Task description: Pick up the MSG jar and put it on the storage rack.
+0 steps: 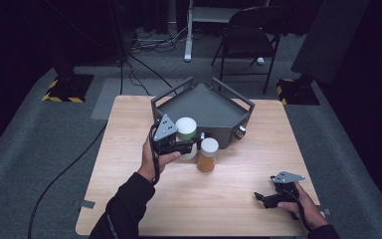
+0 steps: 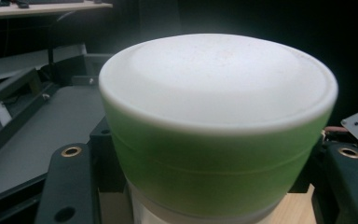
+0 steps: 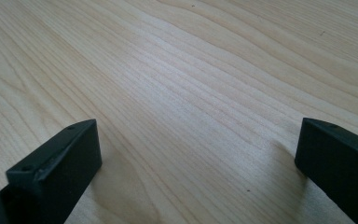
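Left gripper [image 1: 191,145] is clamped on the green container [image 1: 186,130] with the white lid – jaws pinch its sides just under the green band, container upright, at the near edge of the grey tray [image 1: 214,107]. In the left gripper view the container [image 2: 216,135] sits between both jaws with the tray floor [image 2: 51,126] behind and to the left.

Obstacles: amber jar [image 1: 208,155] with white cap stands just beside the held container, on its right, touching or nearly so – can't tell which. Tray front wall sits right behind both.

Right gripper [image 1: 264,198] rests low near the table's [image 1: 229,204] right front corner, well apart, jaws spread wide over bare wood [image 3: 191,93]. Folding chair [image 1: 248,35] stands on the floor beyond the table.
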Demonstrator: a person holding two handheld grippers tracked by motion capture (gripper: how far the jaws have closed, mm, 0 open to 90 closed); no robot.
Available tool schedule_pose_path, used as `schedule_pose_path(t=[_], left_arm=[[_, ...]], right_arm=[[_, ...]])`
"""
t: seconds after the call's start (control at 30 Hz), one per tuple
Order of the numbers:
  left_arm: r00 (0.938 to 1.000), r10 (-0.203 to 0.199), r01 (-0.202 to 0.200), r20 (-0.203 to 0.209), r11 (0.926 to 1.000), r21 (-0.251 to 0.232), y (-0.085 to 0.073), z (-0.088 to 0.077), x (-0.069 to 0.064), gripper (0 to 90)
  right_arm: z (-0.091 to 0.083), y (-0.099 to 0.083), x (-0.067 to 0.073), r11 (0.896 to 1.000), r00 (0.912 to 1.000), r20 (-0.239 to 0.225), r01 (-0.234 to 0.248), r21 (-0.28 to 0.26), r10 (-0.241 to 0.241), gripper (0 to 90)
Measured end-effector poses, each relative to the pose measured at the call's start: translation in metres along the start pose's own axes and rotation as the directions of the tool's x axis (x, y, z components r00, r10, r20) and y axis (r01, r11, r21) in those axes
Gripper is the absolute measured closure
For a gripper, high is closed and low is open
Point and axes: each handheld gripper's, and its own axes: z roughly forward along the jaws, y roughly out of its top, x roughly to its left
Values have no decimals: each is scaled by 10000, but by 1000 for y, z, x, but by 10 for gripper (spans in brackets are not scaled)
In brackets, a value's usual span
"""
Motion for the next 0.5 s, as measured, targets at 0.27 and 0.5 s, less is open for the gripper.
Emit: schedule_pose_path(t=[0.27,0.5], left_arm=[[9998,140,-139,-129,9999,22,15,7,5,340],[9997,7,-7,-233,10000,-15,23,13,12,340]], right_arm=[[0,0,0,10000,10000,-1,-3,-1,3,1],[0,0,0,10000,10000,-4,-13,-1,13,1]])
